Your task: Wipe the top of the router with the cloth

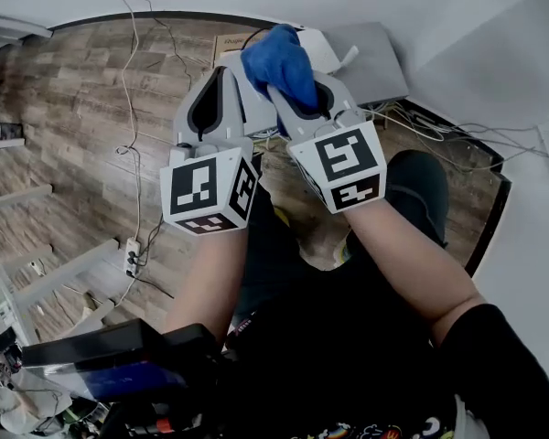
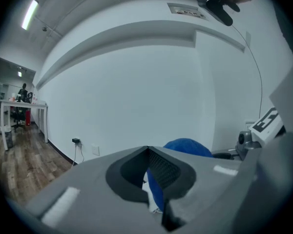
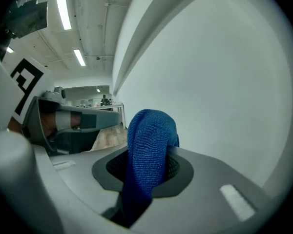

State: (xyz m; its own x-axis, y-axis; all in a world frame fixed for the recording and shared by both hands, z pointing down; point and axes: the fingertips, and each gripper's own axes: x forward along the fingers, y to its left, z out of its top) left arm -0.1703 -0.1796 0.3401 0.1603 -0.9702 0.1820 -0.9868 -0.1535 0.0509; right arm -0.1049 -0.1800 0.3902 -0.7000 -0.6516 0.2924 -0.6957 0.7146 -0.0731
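Note:
Both grippers are raised side by side close to the head camera, above the wooden floor. A bunched blue cloth [image 1: 279, 60] [image 3: 151, 140] sticks up out of my right gripper [image 1: 299, 91] [image 3: 149, 165], which is shut on it. My left gripper [image 1: 219, 73] [image 2: 147, 151] is just to its left, jaws together and holding nothing. The cloth [image 2: 185, 146] shows behind those jaws in the left gripper view. A white device [image 1: 323, 51] with cables lies on the floor beyond the grippers, mostly hidden. I cannot tell whether it is the router.
A flat grey box [image 1: 377, 58] lies by the white wall, and cables [image 1: 448, 144] run along the dark baseboard. A power strip [image 1: 133, 252] and its cord lie on the floor at left, near white frame bars [image 1: 64, 277]. The person's legs are below.

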